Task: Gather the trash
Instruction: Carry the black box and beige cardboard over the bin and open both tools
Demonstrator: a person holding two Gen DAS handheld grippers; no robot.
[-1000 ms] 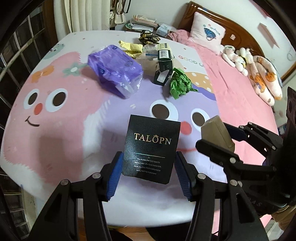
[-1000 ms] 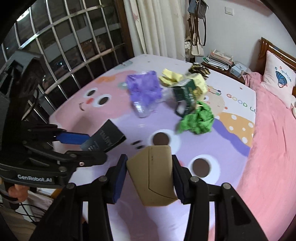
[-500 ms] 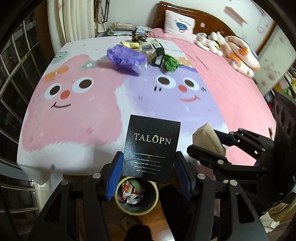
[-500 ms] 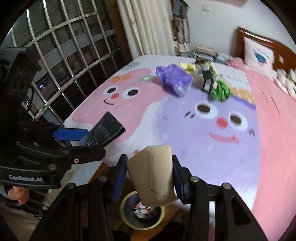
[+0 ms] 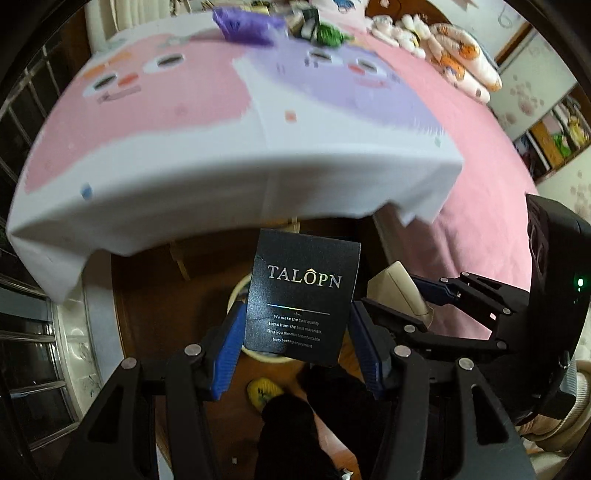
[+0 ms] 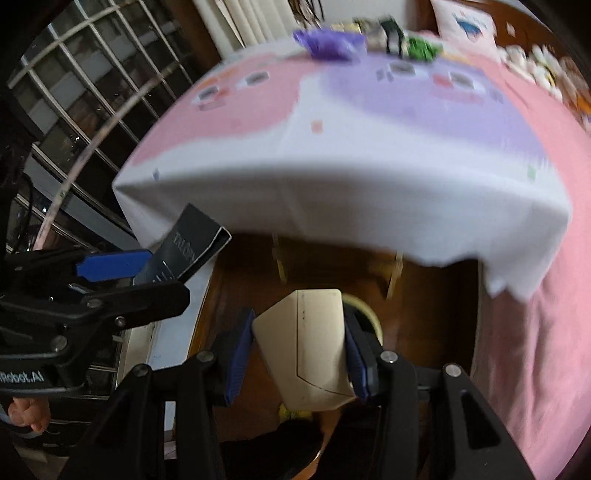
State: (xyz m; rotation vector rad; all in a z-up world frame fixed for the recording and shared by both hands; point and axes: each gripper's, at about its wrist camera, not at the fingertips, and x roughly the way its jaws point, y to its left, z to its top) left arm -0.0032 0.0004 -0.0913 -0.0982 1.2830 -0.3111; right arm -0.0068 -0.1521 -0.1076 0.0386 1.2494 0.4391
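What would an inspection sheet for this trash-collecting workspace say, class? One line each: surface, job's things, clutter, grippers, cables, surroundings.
Surface: cartoon bedsheet overhanging the wooden floor.
Job's things: black TALOPN box, beige box, bin rim below them.
Clutter: purple bag, green wad far up the bed.
Grippers: left hand-held gripper shut on the black box; right hand-held gripper shut on the beige box.
Cables: nothing seen.
Surroundings: window grille, plush toys.

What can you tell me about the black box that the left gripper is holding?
The black box is a flat, matte cardboard carton with gold "TALOPN" lettering and small print under a thin line. It looks slightly creased. The left gripper clamps its lower part between blue pads, one on each side edge. It stands upright in the grip, beyond the bed's foot, above the floor and the pale-rimmed bin partly hidden behind it. The right wrist view shows its end open.
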